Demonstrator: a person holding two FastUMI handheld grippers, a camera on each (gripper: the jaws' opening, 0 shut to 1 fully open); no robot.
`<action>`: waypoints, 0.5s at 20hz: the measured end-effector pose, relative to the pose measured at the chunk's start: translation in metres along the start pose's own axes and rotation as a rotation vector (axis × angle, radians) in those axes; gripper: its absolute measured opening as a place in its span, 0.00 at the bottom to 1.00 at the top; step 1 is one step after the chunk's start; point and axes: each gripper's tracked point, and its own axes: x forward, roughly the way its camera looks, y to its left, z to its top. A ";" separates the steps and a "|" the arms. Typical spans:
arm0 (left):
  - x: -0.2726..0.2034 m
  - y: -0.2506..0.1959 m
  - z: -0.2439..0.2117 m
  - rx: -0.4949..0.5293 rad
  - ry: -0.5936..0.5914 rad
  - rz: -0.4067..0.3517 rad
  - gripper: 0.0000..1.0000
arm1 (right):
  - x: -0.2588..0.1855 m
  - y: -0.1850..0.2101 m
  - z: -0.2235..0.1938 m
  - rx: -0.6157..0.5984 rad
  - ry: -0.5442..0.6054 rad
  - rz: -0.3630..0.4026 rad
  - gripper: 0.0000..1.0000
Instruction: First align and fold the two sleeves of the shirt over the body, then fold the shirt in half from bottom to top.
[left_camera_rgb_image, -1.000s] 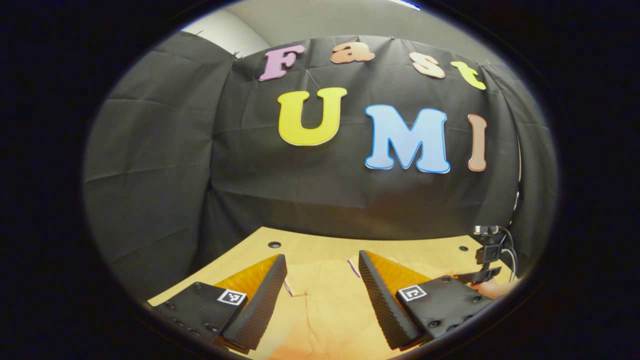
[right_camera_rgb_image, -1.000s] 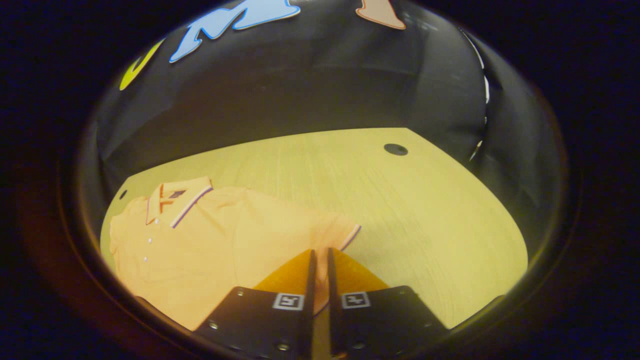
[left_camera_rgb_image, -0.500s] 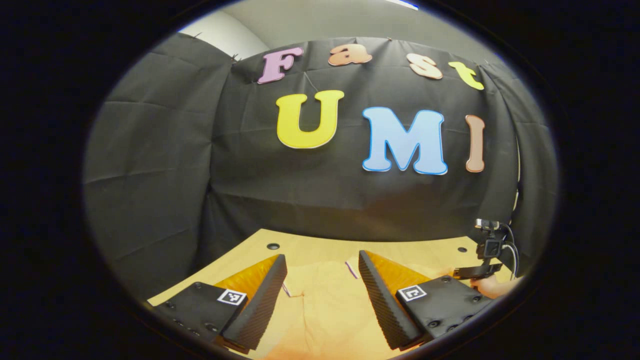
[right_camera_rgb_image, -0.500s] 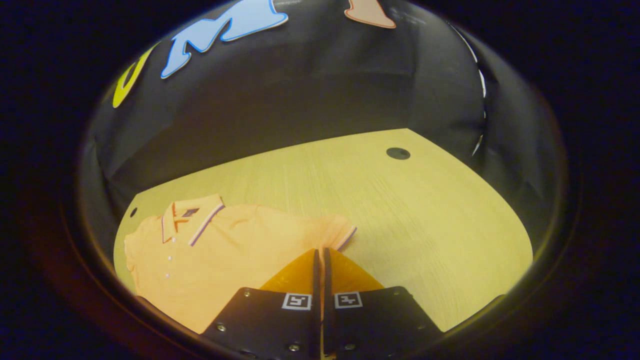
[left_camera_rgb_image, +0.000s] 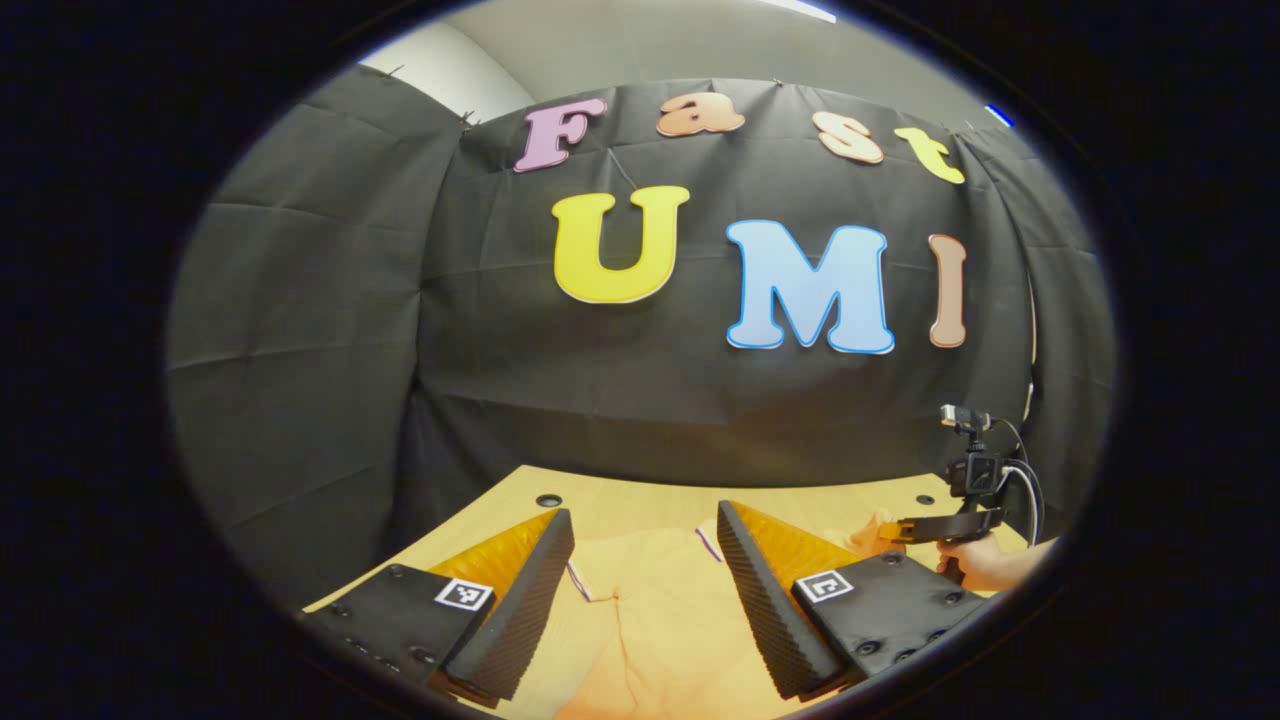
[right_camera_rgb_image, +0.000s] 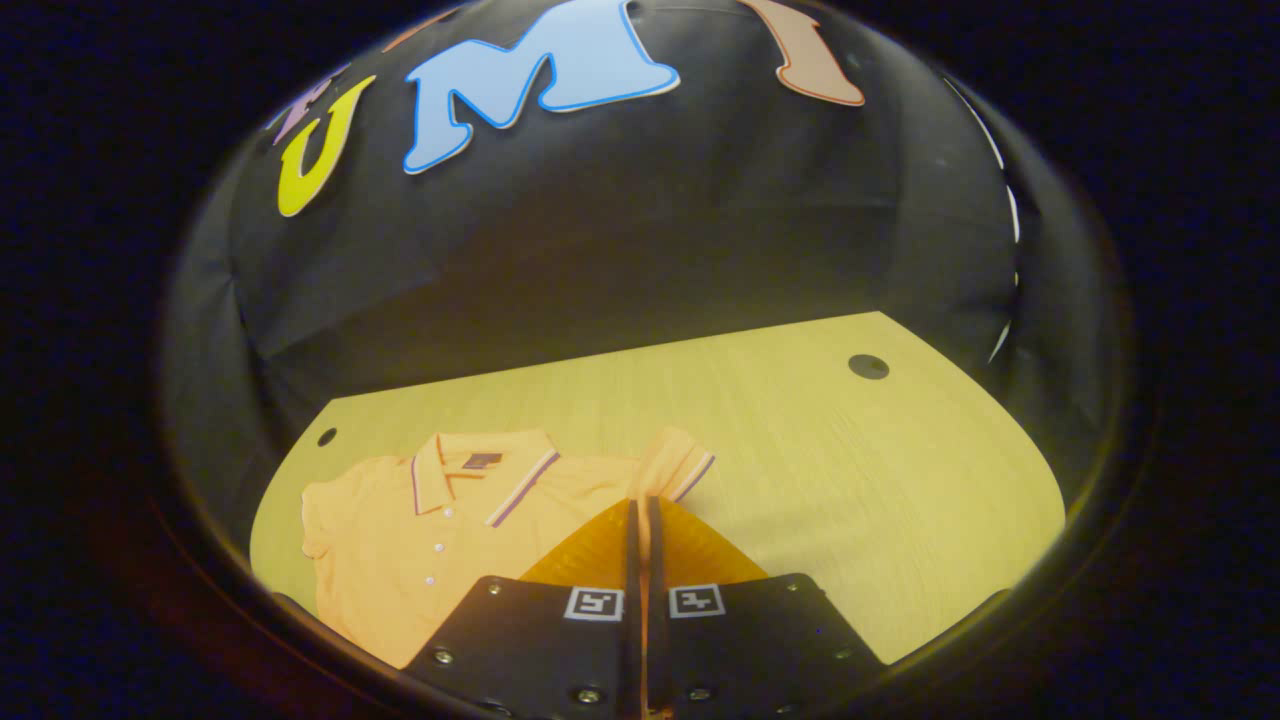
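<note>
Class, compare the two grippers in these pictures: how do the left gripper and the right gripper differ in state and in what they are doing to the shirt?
The left gripper stands open, fingers wide apart; the right gripper is shut.
The right gripper pinches the shirt's sleeve, which looks raised off the table; the left gripper grips nothing, with the shirt lying between its fingers.
Both point across the same table toward the shirt.

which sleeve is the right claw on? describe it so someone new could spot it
On the wooden table lies an orange polo shirt, collar toward the black booth wall. The sleeve is the one at the shirt's edge nearest the bare tabletop, pinched in the right claw. Unlike the other sleeve, it is lifted, its striped cuff standing up.
</note>
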 end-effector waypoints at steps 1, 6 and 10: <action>0.000 0.005 -0.002 -0.002 0.002 0.002 0.94 | -0.001 0.007 0.001 -0.011 -0.002 0.008 0.03; 0.000 0.036 -0.006 -0.007 0.003 0.028 0.94 | 0.004 0.040 -0.015 -0.102 0.027 0.033 0.04; -0.001 0.057 -0.012 -0.039 0.006 0.057 0.97 | 0.007 0.050 -0.023 -0.158 0.054 0.026 0.05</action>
